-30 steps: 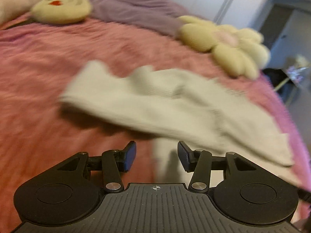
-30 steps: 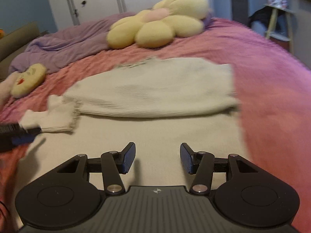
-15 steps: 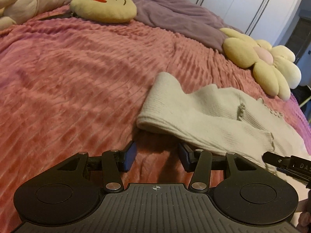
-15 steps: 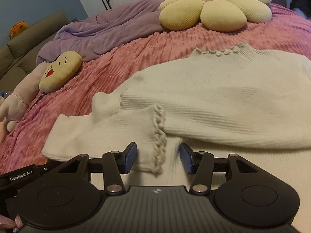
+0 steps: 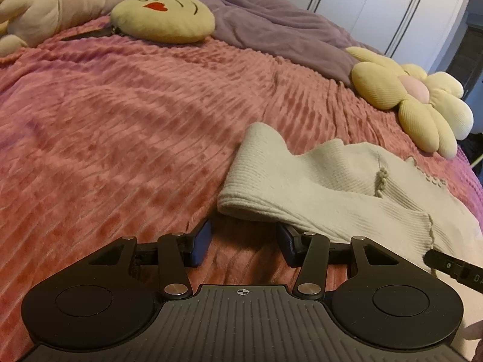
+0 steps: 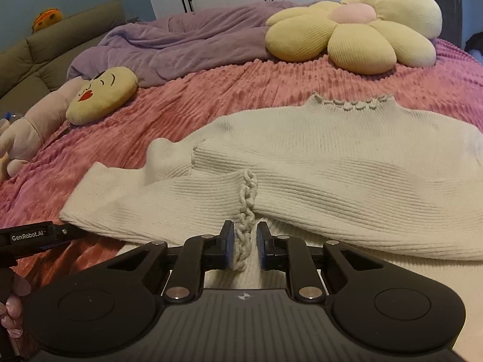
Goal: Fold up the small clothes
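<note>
The cream sweater (image 6: 317,157) lies flat on the pink bed (image 5: 135,126). Right gripper (image 6: 245,246): fingers narrowed around the braided sleeve cuff (image 6: 246,211) at 6 o'clock, apparently not clamped. Left gripper (image 5: 244,242): fingers open, empty, at the sleeve fold. Risk: a shallow pinch could let the cuff slip.

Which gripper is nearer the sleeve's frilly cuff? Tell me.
Right. The right gripper straddles the frilly cuff, jaws narrowed around it. The left gripper sits open at the sleeve's folded end, away from the cuff.
</note>
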Demonstrator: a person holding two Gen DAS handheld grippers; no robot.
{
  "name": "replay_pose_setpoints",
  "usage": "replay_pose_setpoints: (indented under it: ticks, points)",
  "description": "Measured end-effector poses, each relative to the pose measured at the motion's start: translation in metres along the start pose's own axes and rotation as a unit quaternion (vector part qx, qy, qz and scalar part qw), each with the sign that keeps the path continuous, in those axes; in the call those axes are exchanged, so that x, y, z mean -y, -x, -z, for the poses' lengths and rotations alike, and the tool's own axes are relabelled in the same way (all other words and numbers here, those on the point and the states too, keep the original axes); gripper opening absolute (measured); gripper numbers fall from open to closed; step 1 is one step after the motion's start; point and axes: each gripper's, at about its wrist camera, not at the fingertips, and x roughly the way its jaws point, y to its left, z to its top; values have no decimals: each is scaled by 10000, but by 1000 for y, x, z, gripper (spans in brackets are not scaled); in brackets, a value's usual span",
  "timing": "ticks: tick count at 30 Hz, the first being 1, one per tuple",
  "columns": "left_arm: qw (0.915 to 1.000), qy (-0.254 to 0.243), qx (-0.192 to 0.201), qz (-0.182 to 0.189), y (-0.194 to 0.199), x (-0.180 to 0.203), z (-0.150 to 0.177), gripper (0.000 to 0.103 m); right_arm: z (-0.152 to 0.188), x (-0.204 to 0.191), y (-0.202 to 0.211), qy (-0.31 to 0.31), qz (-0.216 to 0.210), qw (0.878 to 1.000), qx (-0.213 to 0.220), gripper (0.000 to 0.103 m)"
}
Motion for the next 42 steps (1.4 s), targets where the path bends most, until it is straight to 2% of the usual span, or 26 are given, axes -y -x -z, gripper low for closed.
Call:
replay_pose_setpoints:
  ticks: [4,9,14,17,19,21,24,26,28,32,34,36,37,39,42]
  points:
    - [10000,11,6,12,-1,-2,-1,53,-5,-8,9,126,15,9997,187,16]
    - [10000,55,-16,32,-3,-4,-3,53,-4,-6,-6,41,59,9999,-94,16]
    - [10000,-20,-30,-18,-4,-3,-4,53,-3,-4,-13,-155,-132,9998,-52,16]
    - [10000,-50,-29,-65,-2,-1,-5,52,-4,-6,-14,-29,-262,9996,-36,7]
    - [9998,-151,36,-88,4,4,-6,52,-6,-5,-3,30,-213,9996,189,6]
    - [9991,-392,149,-77,11,13,-8,52,-11,-1,20,121,-84,9977,665,6]
    - [9963,-809,272,-59,16,33,-10,53,-14,17,53,394,537,9888,1335,6]
    - [9950,-968,263,-4,12,47,-9,53,-15,40,65,277,945,9837,1504,6]
    - [9951,-980,145,74,4,60,-7,54,-14,70,67,18,1292,9821,1370,6]
    - [9947,-971,-47,330,-6,79,-4,60,-4,122,60,-538,1391,9848,887,8]
    - [9938,-1050,-69,364,-9,85,-1,64,1,139,56,-838,1279,9861,657,9]
    - [9930,-1120,-117,364,-13,92,-1,65,7,151,52,-1177,1022,9862,554,22]
    - [9929,-1128,-139,359,-15,93,-1,66,8,154,50,-1292,897,9861,534,24]
    - [9929,-1118,-187,347,-18,95,-2,66,8,154,42,-1298,764,9874,486,31]
    - [9932,-1103,-228,310,-20,96,-3,66,8,154,31,-1351,605,9883,378,32]
